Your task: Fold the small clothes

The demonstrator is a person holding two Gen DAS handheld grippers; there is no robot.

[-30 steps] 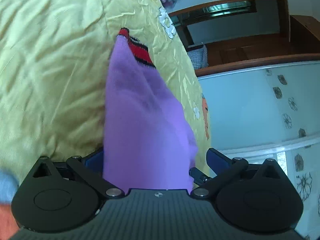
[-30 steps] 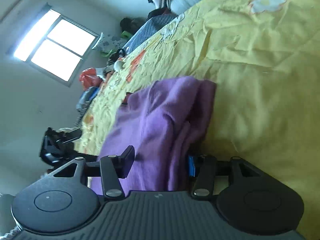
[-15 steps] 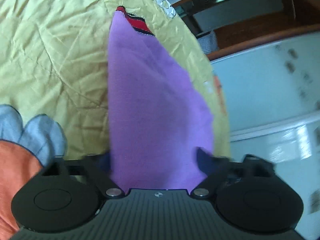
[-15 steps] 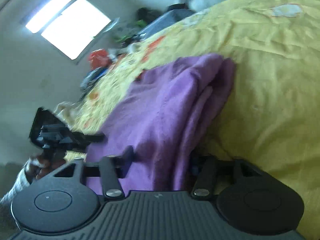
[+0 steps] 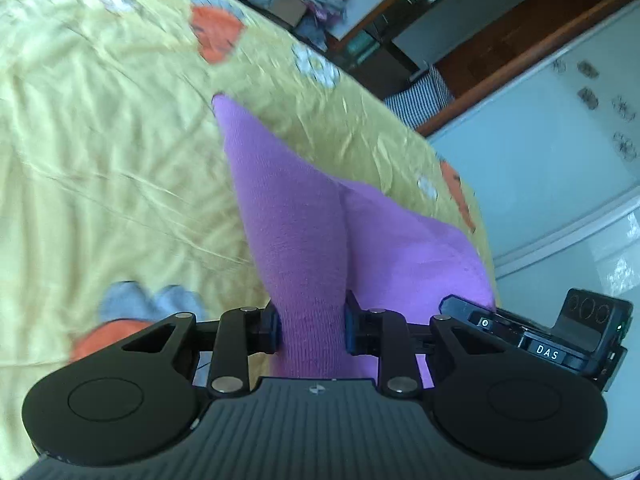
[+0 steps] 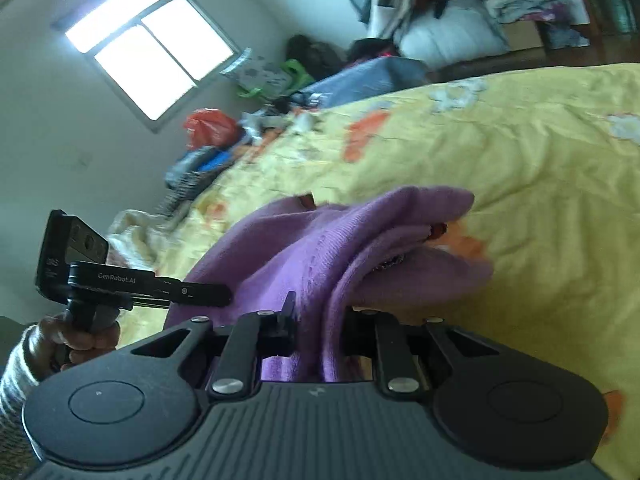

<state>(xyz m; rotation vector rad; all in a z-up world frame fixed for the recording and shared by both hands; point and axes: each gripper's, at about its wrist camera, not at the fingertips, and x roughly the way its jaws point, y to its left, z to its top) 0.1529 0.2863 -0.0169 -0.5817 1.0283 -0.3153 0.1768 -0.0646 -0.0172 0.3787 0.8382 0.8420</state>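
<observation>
A small purple knitted piece of clothing (image 5: 304,236) lies on a yellow bed sheet with orange and grey flower shapes (image 5: 100,140). Both claws hold it at the near end.

In the left wrist view, the left gripper (image 5: 311,330) is pinched tight on a fold of the purple cloth, with a blue pad pressing on each side. The cloth runs long and thin away from the claw, up the picture, and ends in a narrow tip that points toward the far edge of the bed. A second flap of the cloth spreads to the right of the fold. Just past that flap sits part of the other black tool, with the letters "DAS" on it.

In the right wrist view, the right gripper (image 6: 320,334) is squeezed shut on bunched folds of the same cloth (image 6: 340,248). Here the cloth is doubled over in thick layers, and its far end points right. A small bit of red and dark trim peeks out between the layers, too small to make out. The left claw's black tool reaches into the cloth from the left, held by a hand (image 6: 76,336) in a pale knitted sleeve (image 6: 14,372).

The lower part of the cloth is hidden behind each claw's black body. The far room is blurry, with a bright window (image 6: 148,52) and piles of clothes (image 6: 460,8).
</observation>
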